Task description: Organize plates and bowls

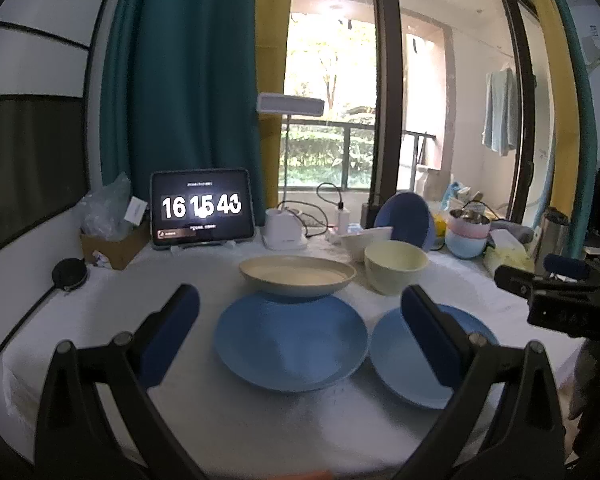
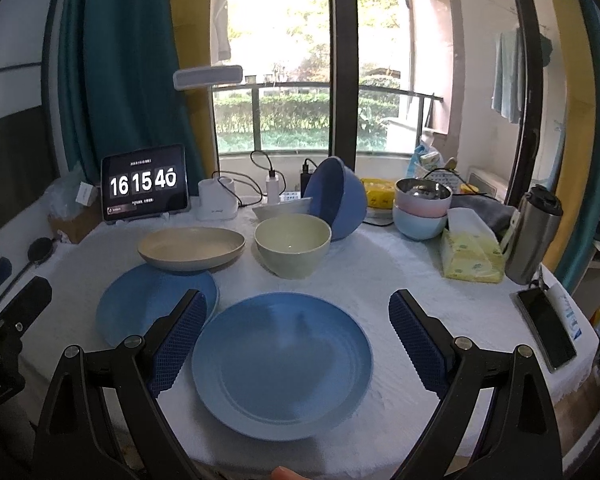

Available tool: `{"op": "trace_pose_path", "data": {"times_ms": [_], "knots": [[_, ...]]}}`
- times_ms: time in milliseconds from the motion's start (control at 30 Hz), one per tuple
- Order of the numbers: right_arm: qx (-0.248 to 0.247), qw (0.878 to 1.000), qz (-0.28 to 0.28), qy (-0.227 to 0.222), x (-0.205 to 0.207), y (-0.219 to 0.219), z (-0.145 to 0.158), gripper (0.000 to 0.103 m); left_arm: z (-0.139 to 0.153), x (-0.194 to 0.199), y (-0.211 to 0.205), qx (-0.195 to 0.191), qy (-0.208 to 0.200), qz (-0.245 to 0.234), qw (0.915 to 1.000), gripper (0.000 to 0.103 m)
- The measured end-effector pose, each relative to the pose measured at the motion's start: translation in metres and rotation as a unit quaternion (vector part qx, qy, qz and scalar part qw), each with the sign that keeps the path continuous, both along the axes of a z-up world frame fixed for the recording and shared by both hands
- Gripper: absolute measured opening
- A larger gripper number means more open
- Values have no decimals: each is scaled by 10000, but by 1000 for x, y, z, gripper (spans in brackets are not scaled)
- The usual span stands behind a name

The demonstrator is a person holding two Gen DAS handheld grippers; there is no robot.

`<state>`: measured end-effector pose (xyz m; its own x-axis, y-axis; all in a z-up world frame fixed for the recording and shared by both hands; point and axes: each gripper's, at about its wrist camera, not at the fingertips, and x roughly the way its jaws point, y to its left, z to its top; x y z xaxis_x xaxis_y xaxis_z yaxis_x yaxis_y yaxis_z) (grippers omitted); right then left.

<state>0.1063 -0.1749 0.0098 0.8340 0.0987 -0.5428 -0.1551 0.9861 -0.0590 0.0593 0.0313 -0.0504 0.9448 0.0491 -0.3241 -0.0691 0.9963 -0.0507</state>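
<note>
Dishes are laid out unstacked on the counter (image 2: pixel 380 280) w/ two blue plates (image 2: pixel 282 364) nearest, beige plate (image 2: pixel 192 248) & green bowl (image 2: pixel 292 246) farther, so left tongs (image 1: pixel 300 328) & right tongs (image 2: pixel 296 336) are held wide open, empty, presumably lined up for a first pick.

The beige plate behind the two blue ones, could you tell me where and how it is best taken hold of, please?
Probably by the rim. The beige plate is wide and shallow, too broad to span, so one finger goes over the raised edge and one under. Its near edge overlaps the blue plate, which lifts it slightly. Come from the front-left with the open left tongs.
</note>
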Motion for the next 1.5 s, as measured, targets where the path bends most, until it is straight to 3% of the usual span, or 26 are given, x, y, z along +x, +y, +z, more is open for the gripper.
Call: {"op": "trace_pose_path", "data": {"times_ms": [567,667,800,967,1333,1500], "knots": [[-262,9966,324,704,72,44,-38,73,-40,65,55,-336,635,412,9966,100],[-296,9954,395,815,84,52,-45,68,-48,76,64,-390,791,442,9951,92],[-299,9936,492,976,99,61,-54,62,-59,89,70,-404,963,507,9932,91],[-255,9899,619,1253,118,73,-70,47,-73,107,76,-501,1268,517,9893,81],[-129,9796,930,1778,149,94,-97,32,-101,138,86,-618,1885,658,9779,50],[-90,9743,1045,1995,156,100,-104,28,-111,146,88,-604,2131,711,9726,46]]}}
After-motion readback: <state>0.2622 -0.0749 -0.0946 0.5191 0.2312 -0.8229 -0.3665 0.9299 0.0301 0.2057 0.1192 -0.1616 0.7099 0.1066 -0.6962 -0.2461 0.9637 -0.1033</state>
